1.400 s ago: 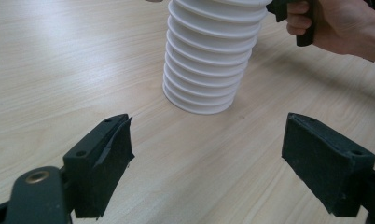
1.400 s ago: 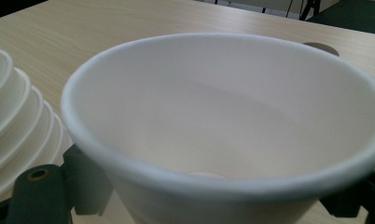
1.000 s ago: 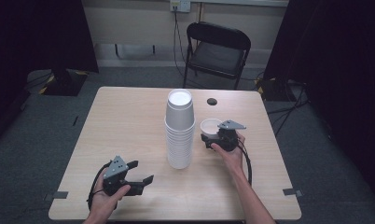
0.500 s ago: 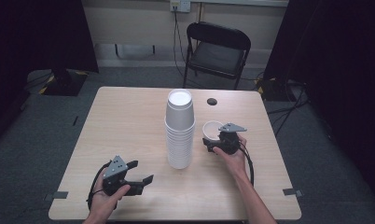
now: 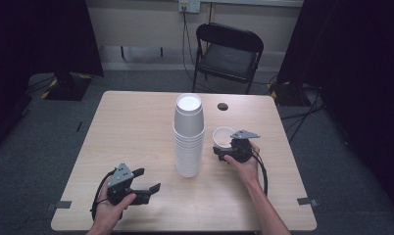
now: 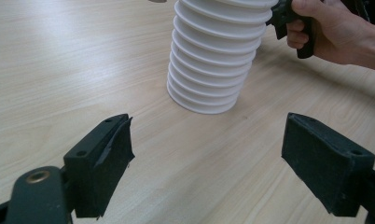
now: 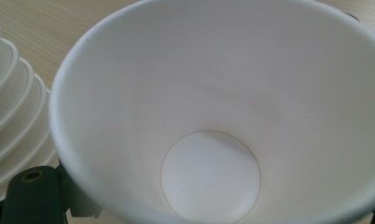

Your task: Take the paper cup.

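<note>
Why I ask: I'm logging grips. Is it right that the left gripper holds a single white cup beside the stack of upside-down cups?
Not quite: the right gripper holds the single cup, as the high view shows. The left gripper is open and empty. The cup stack is upside down.

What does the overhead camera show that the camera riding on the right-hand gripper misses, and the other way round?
The high view alone takes in the table, the folding chair, the left gripper with its jaws apart, and the right gripper at the single cup. The right gripper view alone looks deep into that cup, down to its round bottom. Both show the single cup and the stack of upside-down cups beside it.
</note>
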